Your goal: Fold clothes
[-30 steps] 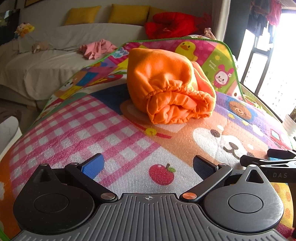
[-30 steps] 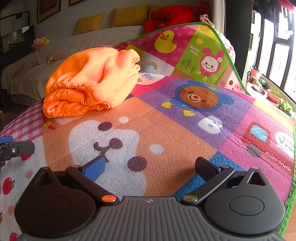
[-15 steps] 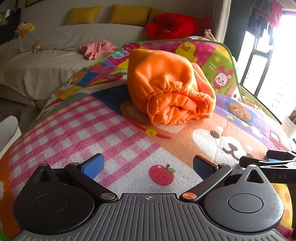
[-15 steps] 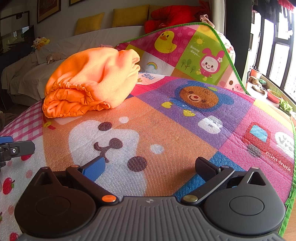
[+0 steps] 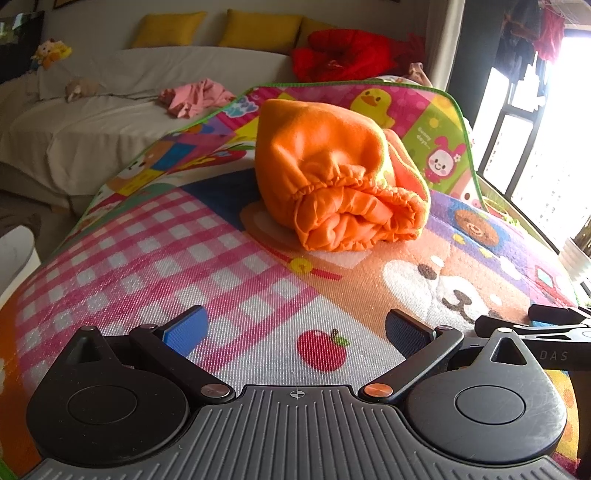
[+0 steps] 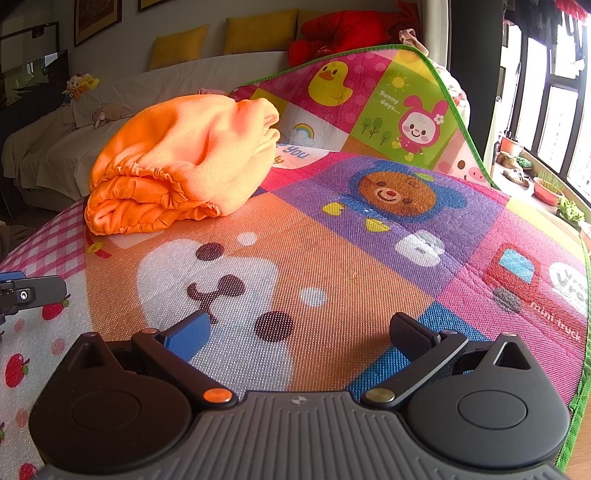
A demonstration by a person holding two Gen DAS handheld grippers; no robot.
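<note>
Soft orange cloth bundle (image 5: 332, 177), woven mat (image 5: 258, 295)

Home living room: covered sofa (image 5: 110, 122), yellow cushions (image 5: 262, 26), soft toys (image 5: 50, 53), children's play mat (image 6: 369, 258).

Nothing has shifted — the scene holds unchanged.

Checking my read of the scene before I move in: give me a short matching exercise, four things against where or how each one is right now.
Things:
1. orange garment
2. pink garment
3. left gripper
4. yellow cushions

Places or states:
A. along the sofa back
B. open, empty, above the apple print
C. bundled on the play mat
D. loose on the white sofa cover

Pairs: 1-C, 2-D, 3-B, 4-A
</note>
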